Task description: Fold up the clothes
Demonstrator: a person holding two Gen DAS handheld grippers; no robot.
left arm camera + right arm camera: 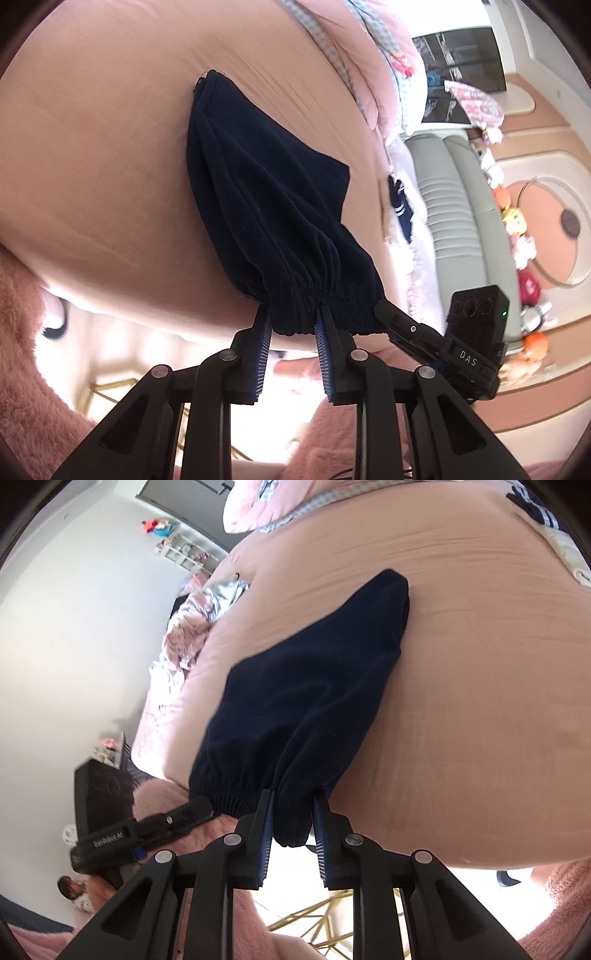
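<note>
I see the bed (92, 155), covered by a pink-beige sheet, filling most of both wrist views. A pink quilt (369, 55) lies bunched at its far end. The navy garment (258, 192) lies stretched across the sheet, its far end resting on the bed and its gathered elastic waistband lifted at the near edge. My left hand-held gripper (293, 317) is clamped on the waistband at one side, fabric pinched between its blue-padded fingers (264, 332). My right hand-held gripper (293, 801) grips the same waistband just beside it, fabric bunched between its fingers (320, 823).
</note>
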